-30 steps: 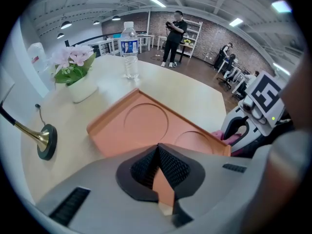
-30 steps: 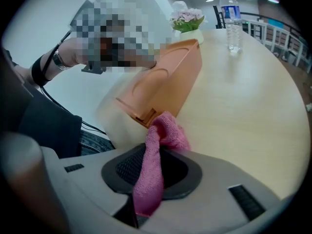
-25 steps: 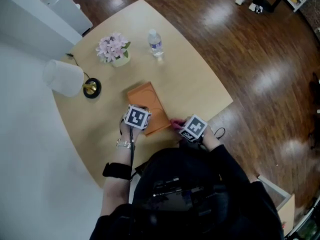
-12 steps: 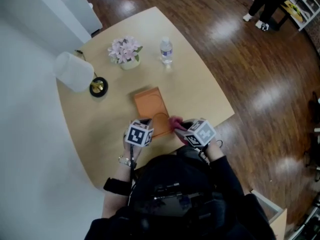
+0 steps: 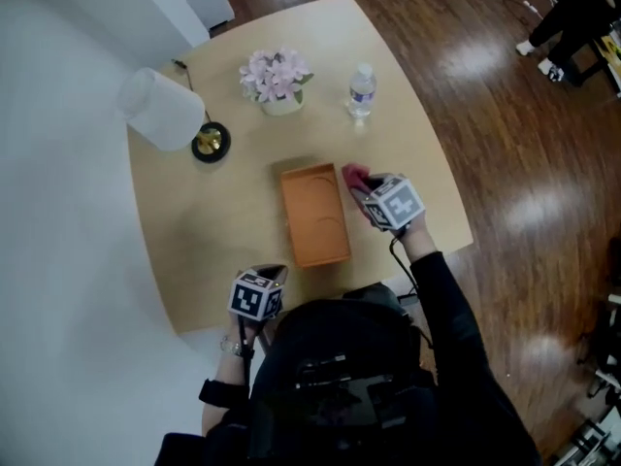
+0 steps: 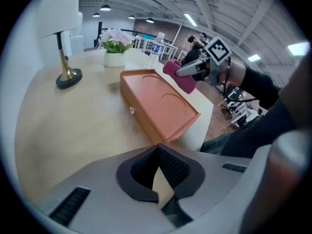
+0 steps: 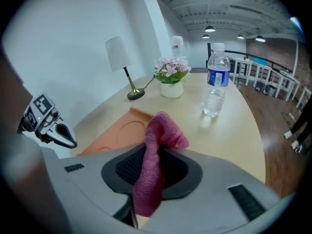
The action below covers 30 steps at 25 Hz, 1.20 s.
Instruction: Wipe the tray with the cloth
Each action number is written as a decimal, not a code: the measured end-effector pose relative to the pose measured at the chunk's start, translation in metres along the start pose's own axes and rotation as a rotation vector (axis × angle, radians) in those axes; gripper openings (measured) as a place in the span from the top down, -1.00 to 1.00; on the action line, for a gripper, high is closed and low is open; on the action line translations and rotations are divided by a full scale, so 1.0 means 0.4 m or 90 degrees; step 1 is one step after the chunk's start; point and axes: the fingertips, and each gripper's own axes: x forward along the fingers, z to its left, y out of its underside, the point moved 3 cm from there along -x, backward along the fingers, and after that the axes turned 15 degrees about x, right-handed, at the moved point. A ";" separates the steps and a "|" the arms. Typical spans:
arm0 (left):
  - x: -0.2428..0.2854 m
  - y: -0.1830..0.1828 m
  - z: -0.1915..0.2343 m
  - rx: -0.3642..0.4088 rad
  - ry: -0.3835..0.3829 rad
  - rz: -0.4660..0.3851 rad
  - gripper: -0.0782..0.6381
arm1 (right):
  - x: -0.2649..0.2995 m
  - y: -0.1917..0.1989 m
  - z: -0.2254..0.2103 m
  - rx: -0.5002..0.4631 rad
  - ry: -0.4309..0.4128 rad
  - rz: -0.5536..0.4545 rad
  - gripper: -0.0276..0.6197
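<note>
An orange tray [image 5: 315,214] lies lengthwise in the middle of the table, with a shallow round recess in its floor [image 6: 163,101]. My right gripper [image 5: 361,184] hovers by the tray's far right corner, shut on a pink cloth [image 5: 353,175]. The cloth [image 7: 157,140] bunches between the pads and sticks out past the tips, above the tray [image 7: 109,138]. My left gripper [image 5: 270,274] is near the table's front edge, short of the tray's near end and apart from it. Its jaws [image 6: 157,152] meet at the tips with nothing between them.
A white-shaded lamp [image 5: 163,110] on a dark round base [image 5: 209,142] stands at the far left. A pot of pink flowers [image 5: 277,78] and a clear water bottle [image 5: 361,90] stand beyond the tray. The table's right edge [image 5: 456,212] runs close to my right hand.
My right gripper carried the cloth from the tray's near right corner to beside its far right corner. My left gripper drew back from the tray's near left corner toward the table's front edge.
</note>
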 end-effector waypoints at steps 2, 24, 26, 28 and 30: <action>0.018 0.019 -0.022 -0.022 0.014 0.014 0.78 | 0.046 -0.074 -0.031 -0.035 0.004 0.005 0.63; 0.151 -0.026 -0.057 -0.243 -0.020 0.051 0.78 | 0.290 -0.191 -0.043 -0.330 -0.192 0.246 0.66; 0.143 -0.035 -0.030 -0.232 -0.030 0.053 0.78 | 0.267 -0.170 -0.064 -0.336 -0.184 0.266 0.66; 0.131 -0.047 0.016 -0.214 -0.046 0.054 0.78 | 0.242 -0.143 -0.091 -0.311 -0.169 0.266 0.66; 0.121 -0.062 0.069 -0.179 -0.059 0.065 0.78 | 0.213 -0.114 -0.131 -0.255 -0.139 0.246 0.67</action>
